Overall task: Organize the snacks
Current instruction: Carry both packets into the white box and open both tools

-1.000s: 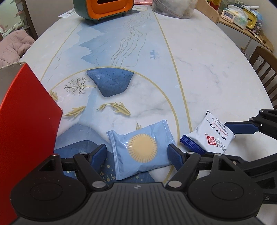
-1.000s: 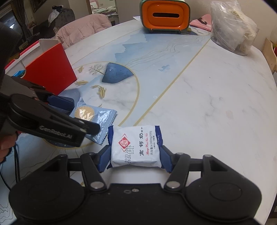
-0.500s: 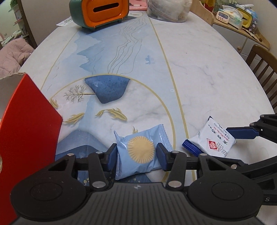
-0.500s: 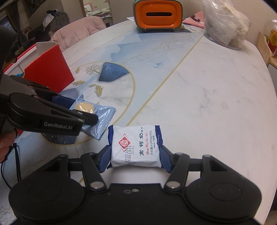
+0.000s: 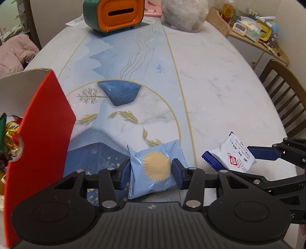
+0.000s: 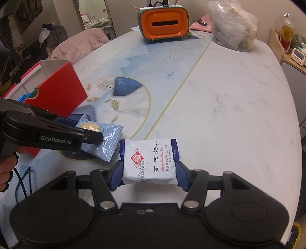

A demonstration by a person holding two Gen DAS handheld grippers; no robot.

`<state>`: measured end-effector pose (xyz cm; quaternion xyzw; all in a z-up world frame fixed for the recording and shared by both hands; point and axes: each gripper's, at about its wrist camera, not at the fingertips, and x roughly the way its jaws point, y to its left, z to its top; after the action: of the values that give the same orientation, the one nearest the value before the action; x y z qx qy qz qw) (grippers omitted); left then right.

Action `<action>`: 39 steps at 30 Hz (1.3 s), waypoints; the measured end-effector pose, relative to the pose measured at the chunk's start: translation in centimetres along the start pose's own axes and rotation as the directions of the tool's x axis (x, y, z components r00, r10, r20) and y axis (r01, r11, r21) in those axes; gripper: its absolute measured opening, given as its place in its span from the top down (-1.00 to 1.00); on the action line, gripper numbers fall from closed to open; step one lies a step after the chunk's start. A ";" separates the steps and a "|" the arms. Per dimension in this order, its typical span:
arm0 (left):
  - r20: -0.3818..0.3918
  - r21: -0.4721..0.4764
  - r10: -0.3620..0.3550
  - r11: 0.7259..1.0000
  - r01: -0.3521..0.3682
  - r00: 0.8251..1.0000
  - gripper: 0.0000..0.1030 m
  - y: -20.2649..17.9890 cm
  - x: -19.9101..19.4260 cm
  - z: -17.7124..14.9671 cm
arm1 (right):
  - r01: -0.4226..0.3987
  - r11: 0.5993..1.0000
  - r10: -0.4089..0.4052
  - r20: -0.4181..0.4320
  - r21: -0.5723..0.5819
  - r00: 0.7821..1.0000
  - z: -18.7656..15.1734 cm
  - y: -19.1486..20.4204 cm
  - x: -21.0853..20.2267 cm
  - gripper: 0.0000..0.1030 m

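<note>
Left gripper point(image 5: 151, 172): jaws clamped on the light-blue sun-print snack packet point(image 5: 155, 168), low over the bench point(image 5: 220, 80) beside the red snack box point(image 5: 38, 134). Right gripper point(image 6: 149, 172): jaws closed on the white-and-blue milk snack packet point(image 6: 150, 161), just right of the blue one.

You worked at an oval marble table point(image 5: 220, 80) with a blue painted landscape. On it stood a red box point(image 5: 42, 134) at the near left. At the far end stood an orange and green tissue holder point(image 5: 114, 14), with a clear plastic bag point(image 5: 183, 15) to its right.
</note>
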<state>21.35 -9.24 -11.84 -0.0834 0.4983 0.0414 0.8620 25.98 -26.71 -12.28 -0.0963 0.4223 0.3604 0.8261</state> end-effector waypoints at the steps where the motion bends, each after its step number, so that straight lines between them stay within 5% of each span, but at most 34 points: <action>1: 0.002 -0.002 -0.005 1.000 0.005 1.000 0.12 0.1 -0.4 -0.2 | 0.005 1.000 -0.005 0.003 0.002 1.000 -0.1 0.3 -0.4 -0.11; 15: 0.064 -0.029 -0.081 0.996 0.083 0.995 0.12 3.6 -8.3 -2.2 | 0.050 0.999 -0.051 0.045 0.012 0.998 0.1 5.9 -5.9 -0.11; 39: 0.229 -0.097 -0.030 0.994 0.053 0.973 0.12 16.3 -19.6 -4.8 | 0.040 0.992 -0.021 0.154 -0.119 0.988 4.5 20.7 -8.6 -0.11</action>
<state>4.92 6.08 1.12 -0.1327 0.3918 0.0583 0.9086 11.50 -14.14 0.18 -0.1249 0.3335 0.3792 0.8540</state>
